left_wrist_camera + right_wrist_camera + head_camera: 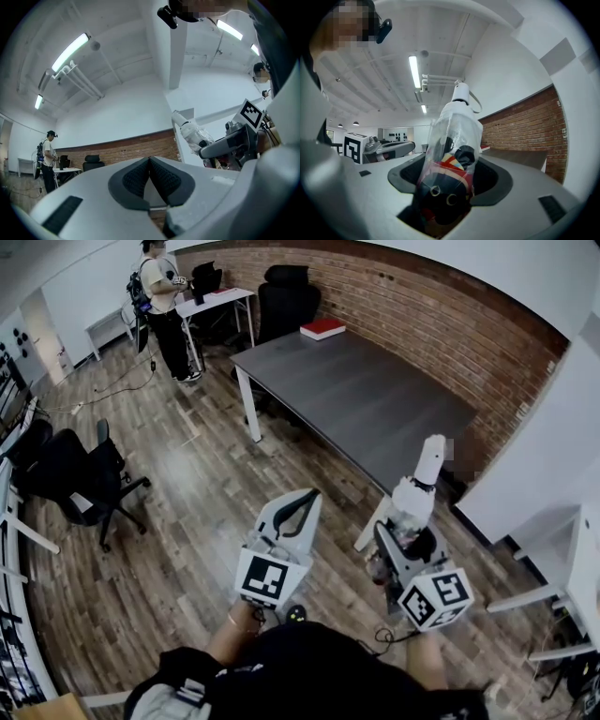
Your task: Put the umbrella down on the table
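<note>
A folded umbrella (416,491) with a white handle, wrapped in a clear plastic sleeve, stands tilted up out of my right gripper (405,538), whose jaws are shut on its dark, colourful lower part (451,161). It hangs in the air over the wooden floor, short of the near corner of the long grey table (356,395). My left gripper (302,501) is to its left with its pads (161,178) pressed together and nothing between them. The left gripper view shows the umbrella (190,132) off to the right.
A red book (322,329) lies at the table's far end, with a black chair (286,296) behind it. A person (164,310) stands by a small white desk at the back left. A black office chair (80,474) is at left, white furniture (562,559) at right.
</note>
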Tool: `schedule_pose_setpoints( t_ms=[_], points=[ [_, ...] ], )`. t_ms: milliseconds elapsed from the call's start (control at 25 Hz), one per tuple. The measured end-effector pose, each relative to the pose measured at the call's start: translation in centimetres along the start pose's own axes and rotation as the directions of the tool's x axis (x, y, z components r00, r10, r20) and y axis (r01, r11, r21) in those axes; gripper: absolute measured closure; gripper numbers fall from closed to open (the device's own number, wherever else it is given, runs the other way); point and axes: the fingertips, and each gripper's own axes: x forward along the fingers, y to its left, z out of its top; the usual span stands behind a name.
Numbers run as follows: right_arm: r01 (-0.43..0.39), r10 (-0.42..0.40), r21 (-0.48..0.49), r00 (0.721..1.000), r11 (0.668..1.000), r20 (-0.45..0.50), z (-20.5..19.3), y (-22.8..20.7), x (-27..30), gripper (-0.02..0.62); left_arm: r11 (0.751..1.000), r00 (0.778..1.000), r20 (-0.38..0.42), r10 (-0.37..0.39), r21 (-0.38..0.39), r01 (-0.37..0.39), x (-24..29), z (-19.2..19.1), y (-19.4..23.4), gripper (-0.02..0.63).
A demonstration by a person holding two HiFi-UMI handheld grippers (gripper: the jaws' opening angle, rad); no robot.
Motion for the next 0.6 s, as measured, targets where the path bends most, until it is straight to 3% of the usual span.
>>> schedule_pose_setpoints(
  t_ms=[600],
  points=[
    [0.067, -0.066, 0.038, 0.997, 0.997, -0.032, -1.1, -1.1, 13.0, 0.311, 0.998, 0.999, -0.035, -0.032, -0.060, 0.030, 5.4, -4.6, 12.4, 0.603]
  ],
)
